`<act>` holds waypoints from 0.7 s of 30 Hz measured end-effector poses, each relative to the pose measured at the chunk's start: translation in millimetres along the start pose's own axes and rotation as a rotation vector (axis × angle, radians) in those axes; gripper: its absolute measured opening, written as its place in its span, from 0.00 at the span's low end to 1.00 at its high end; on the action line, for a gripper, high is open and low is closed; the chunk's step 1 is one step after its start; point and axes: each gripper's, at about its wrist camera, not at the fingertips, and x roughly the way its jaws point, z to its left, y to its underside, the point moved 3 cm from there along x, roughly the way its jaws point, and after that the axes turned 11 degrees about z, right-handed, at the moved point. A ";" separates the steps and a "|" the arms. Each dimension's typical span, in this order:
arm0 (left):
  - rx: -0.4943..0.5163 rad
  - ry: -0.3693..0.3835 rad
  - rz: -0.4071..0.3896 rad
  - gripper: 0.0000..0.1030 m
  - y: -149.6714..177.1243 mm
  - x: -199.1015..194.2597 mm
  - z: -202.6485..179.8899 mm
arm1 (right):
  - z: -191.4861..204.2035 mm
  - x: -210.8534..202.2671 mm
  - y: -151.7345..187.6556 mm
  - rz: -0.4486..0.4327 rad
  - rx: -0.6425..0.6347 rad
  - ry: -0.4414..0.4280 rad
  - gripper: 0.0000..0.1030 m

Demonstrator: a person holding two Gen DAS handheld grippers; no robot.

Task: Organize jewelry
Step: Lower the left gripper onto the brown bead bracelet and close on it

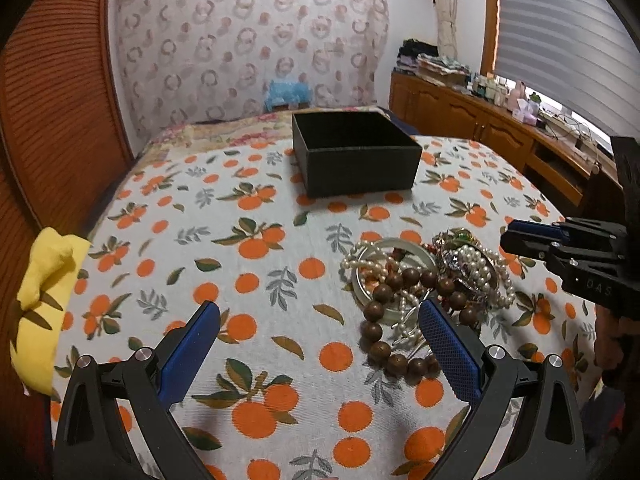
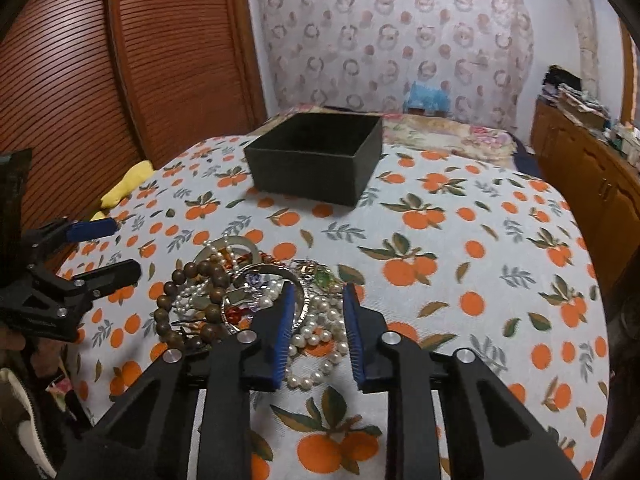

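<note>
A tangled pile of jewelry [image 1: 432, 276] lies on the orange-print cloth: a brown wooden bead bracelet [image 1: 396, 312], white pearl strands [image 1: 480, 268] and a pale bangle [image 1: 360, 280]. An open black box [image 1: 352, 160] stands behind it and looks empty. My left gripper [image 1: 320, 312] is open wide, its right finger at the pile's near edge. My right gripper [image 2: 320, 296] is partly open, its fingers straddling pearl strands [image 2: 320, 320] at the pile's [image 2: 248, 292] near right side, gripping nothing. The box [image 2: 316, 156] shows beyond. Each gripper shows in the other's view: the right [image 1: 520, 236], the left [image 2: 120, 248].
A yellow cloth [image 1: 44, 280] lies at the table's left edge by a slatted wooden door [image 2: 120, 72]. A wooden cabinet [image 1: 500, 132] with clutter runs along the right wall. A floral cover and a blue item [image 1: 288, 92] lie behind the box.
</note>
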 end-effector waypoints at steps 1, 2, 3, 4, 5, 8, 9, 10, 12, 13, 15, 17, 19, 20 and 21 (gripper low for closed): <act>0.002 0.004 0.008 0.93 0.1 2.4 0.1 | 0.0 3.9 -1.2 0.011 -0.002 -0.007 0.16; 0.004 0.009 0.013 0.93 0.2 4.3 -0.1 | -0.4 7.4 -2.5 0.021 -0.002 -0.012 0.14; 0.006 0.014 0.020 0.93 0.1 6.4 -0.2 | -1.2 10.6 -3.1 0.030 -0.003 -0.015 0.13; 0.006 0.017 0.024 0.93 0.2 8.0 0.1 | -2.2 14.2 -3.7 0.040 -0.003 -0.022 0.12; 0.005 0.023 0.027 0.93 0.5 9.7 -0.1 | -3.5 16.7 -4.0 0.044 0.001 -0.033 0.11; 0.011 0.039 0.040 0.93 2.1 13.4 -2.2 | -7.0 21.2 -4.0 0.054 0.020 -0.063 0.11; 0.015 0.040 0.041 0.93 1.9 14.6 -3.0 | -7.4 22.7 -4.5 0.059 0.020 -0.068 0.11; 0.019 0.046 0.042 0.93 2.0 15.2 -4.0 | -7.8 22.8 -4.9 0.061 0.021 -0.068 0.11; 0.024 0.063 0.045 0.91 1.6 16.2 -5.5 | -8.4 23.4 -6.5 0.069 0.020 -0.069 0.11; 0.027 0.071 0.048 0.89 1.3 17.1 -6.4 | -8.2 24.4 -7.9 0.075 0.017 -0.069 0.11; 0.036 0.081 0.059 0.81 0.9 19.9 -8.9 | -8.2 25.6 -10.0 0.083 0.011 -0.065 0.11; 0.048 0.082 0.065 0.78 1.1 22.1 -12.4 | -7.7 25.5 -11.8 0.092 -0.002 -0.055 0.11; 0.052 0.085 0.069 0.77 1.9 23.8 -13.9 | -7.2 25.3 -13.6 0.094 -0.007 -0.055 0.11; 0.054 0.086 0.070 0.77 2.2 24.4 -14.7 | -7.1 25.5 -14.1 0.097 -0.007 -0.062 0.11; 0.055 0.085 0.072 0.77 2.6 25.0 -14.7 | -7.1 25.6 -14.5 0.101 -0.009 -0.068 0.11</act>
